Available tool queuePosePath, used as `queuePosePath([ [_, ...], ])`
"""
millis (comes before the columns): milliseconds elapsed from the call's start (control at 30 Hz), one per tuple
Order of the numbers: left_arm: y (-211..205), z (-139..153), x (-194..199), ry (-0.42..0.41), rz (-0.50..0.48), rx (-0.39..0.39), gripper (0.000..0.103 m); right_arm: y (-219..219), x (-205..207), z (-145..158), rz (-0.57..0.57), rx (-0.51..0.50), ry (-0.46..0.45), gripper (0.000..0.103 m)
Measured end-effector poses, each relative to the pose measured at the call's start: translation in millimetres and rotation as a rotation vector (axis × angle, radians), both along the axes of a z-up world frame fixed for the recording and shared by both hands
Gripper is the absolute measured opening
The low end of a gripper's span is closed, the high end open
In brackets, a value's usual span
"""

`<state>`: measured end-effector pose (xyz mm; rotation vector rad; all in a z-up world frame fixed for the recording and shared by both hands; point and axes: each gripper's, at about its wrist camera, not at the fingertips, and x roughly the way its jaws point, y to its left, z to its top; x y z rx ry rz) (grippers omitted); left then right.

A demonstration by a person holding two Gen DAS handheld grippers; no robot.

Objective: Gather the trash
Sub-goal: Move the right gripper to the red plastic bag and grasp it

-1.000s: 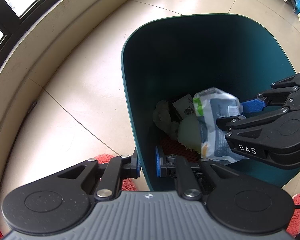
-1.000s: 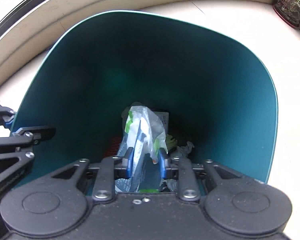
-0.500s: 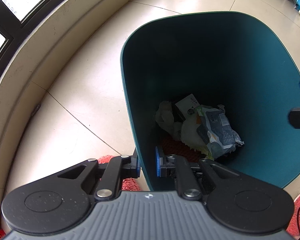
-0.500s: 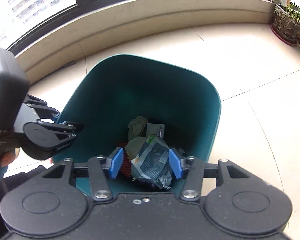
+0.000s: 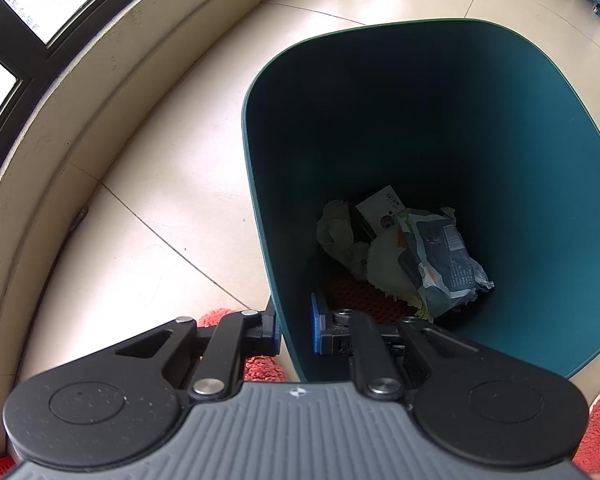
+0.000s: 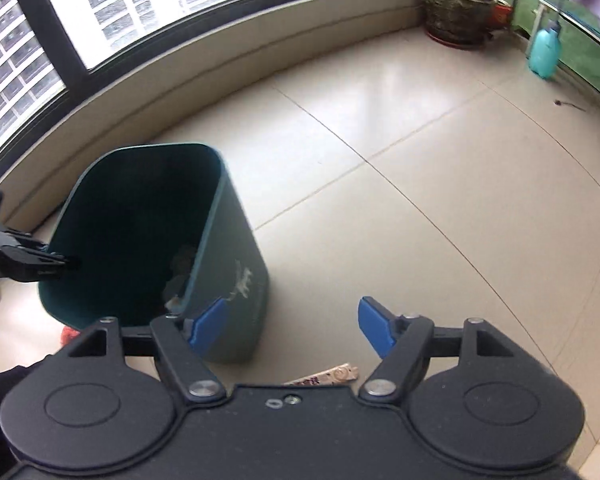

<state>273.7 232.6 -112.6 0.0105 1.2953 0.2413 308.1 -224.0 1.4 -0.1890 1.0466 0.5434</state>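
A dark green trash bin [image 5: 420,60] stands on the tiled floor; it also shows in the right wrist view [image 6: 236,264]. My left gripper [image 5: 296,328] is shut on the bin's near wall, one pad outside, one inside. Inside lie a grey-blue snack wrapper [image 5: 444,260], crumpled tissue [image 5: 336,232], a small white card [image 5: 380,212] and red mesh [image 5: 360,296]. My right gripper [image 6: 292,328] is open and empty, above the floor right of the bin. A thin printed wrapper [image 6: 328,376] lies on the floor just under it.
A low curved window ledge [image 6: 180,68] runs behind the bin. A potted plant [image 6: 456,12] and a teal bottle [image 6: 544,52] stand far right. Red fuzzy slippers [image 5: 596,432] are near my left gripper.
My right gripper let go of the snack wrapper into the bin, opened wide, then pulled up and away to the right. The left gripper kept its hold on the bin.
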Motion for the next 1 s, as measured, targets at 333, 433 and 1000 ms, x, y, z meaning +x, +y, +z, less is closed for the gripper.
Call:
queuePosePath([
  [333, 0, 0, 0, -0.001, -0.003, -0.003, 0.013, -48, 18, -131, -0.253, -0.100, 0.180, 0.093],
  [433, 1, -1, 0, -0.002, -0.003, -0.007, 0.013, -53, 9, -171, -0.268, -0.127, 0.256, 0.093],
  [1000, 3, -3, -3, -0.006, -0.010, -0.001, 0.013, -63, -38, -302, -0.422, -0.165, 0.520, 0.086],
])
